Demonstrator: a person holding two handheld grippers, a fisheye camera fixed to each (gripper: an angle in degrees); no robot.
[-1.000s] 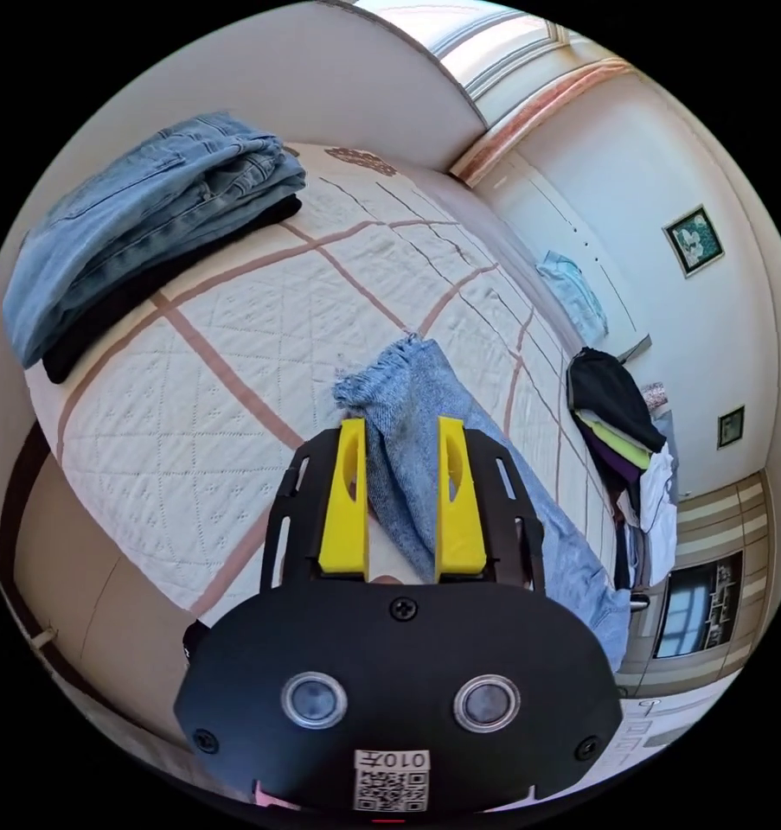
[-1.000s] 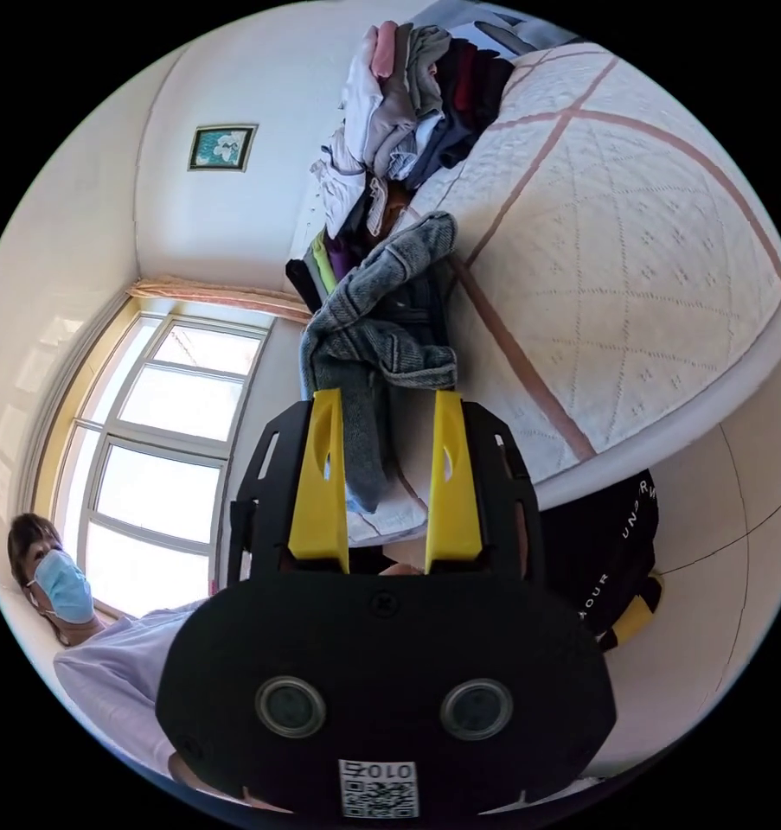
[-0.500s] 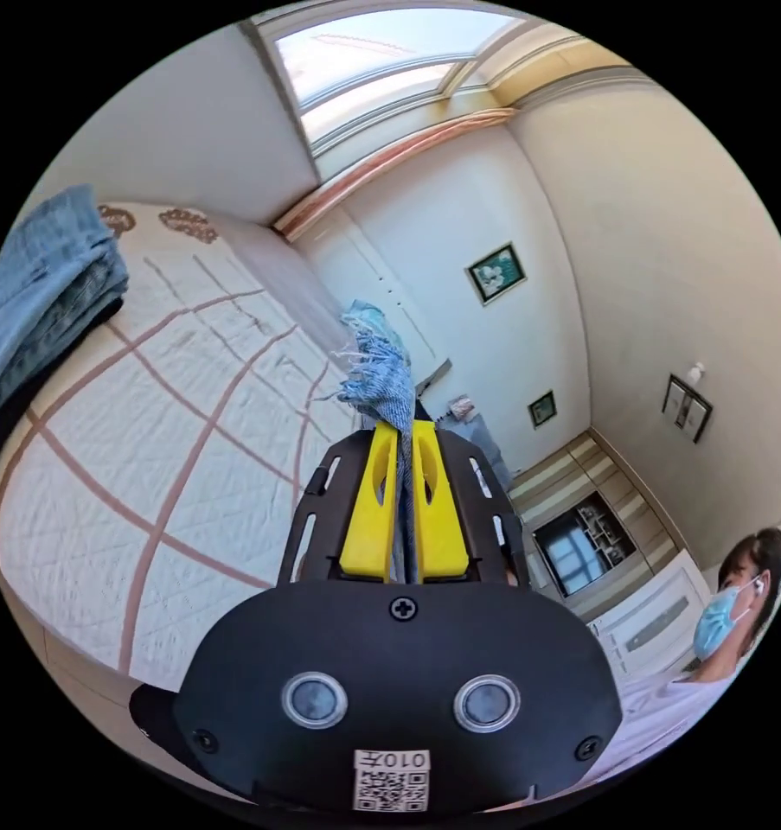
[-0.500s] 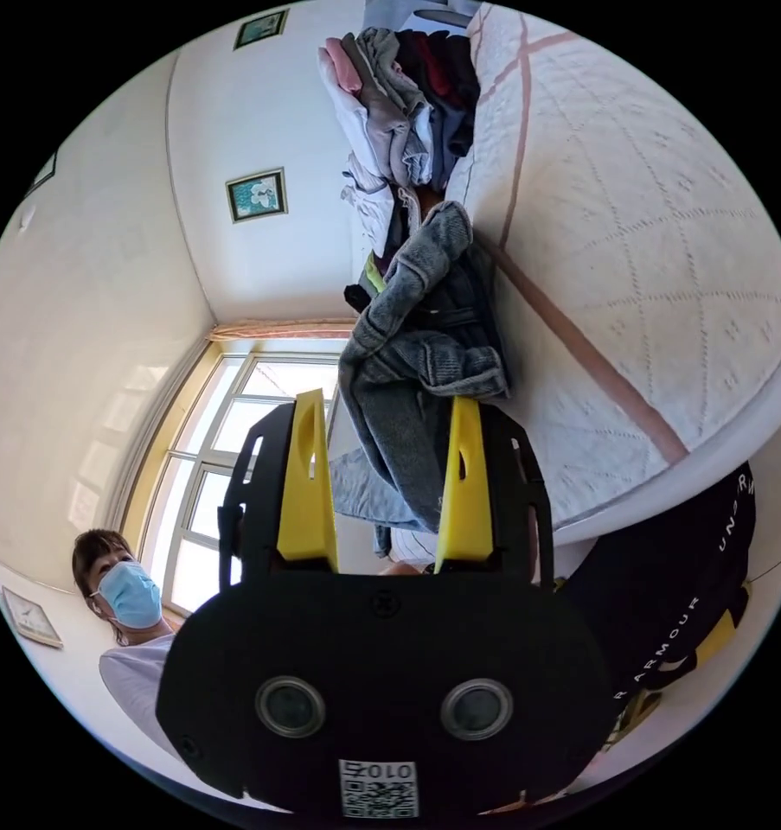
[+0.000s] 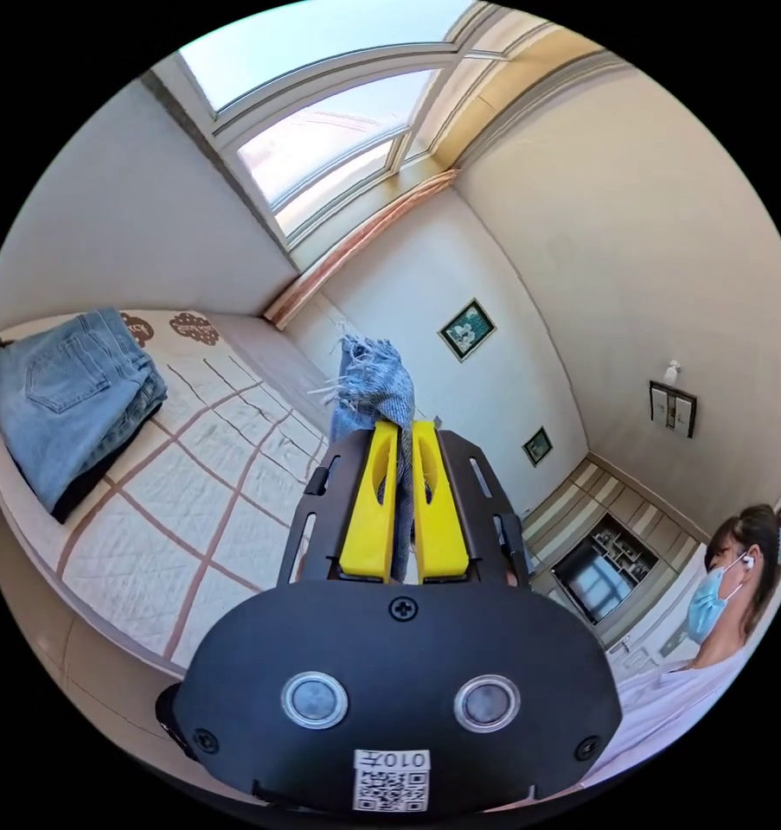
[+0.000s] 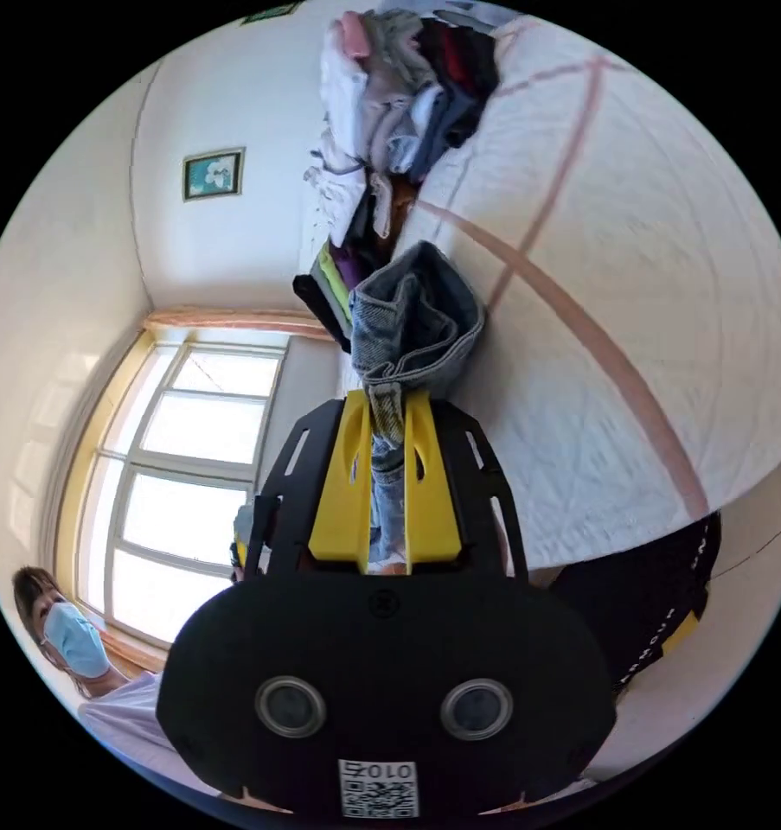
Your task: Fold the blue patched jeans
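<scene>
With the left gripper (image 5: 397,432) pinching the jeans' (image 5: 374,391) frayed hem and the right gripper (image 6: 388,406) clamping the waistband (image 6: 416,324) (both firmly), pull the jeans taut before laying them on the bed (image 6: 667,259).

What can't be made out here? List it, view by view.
- Left gripper view: the frayed blue denim jeans run down between the left gripper's shut yellow jaws; everything below is hidden behind its black body.
- Right gripper view: the right gripper pinches a bunched denim fold; patches can't be seen, and the quilted white bedspread is blurred.

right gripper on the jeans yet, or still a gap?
Touching. The right gripper view shows the right gripper with both yellow jaws closed on a fold of the jeans.
</scene>
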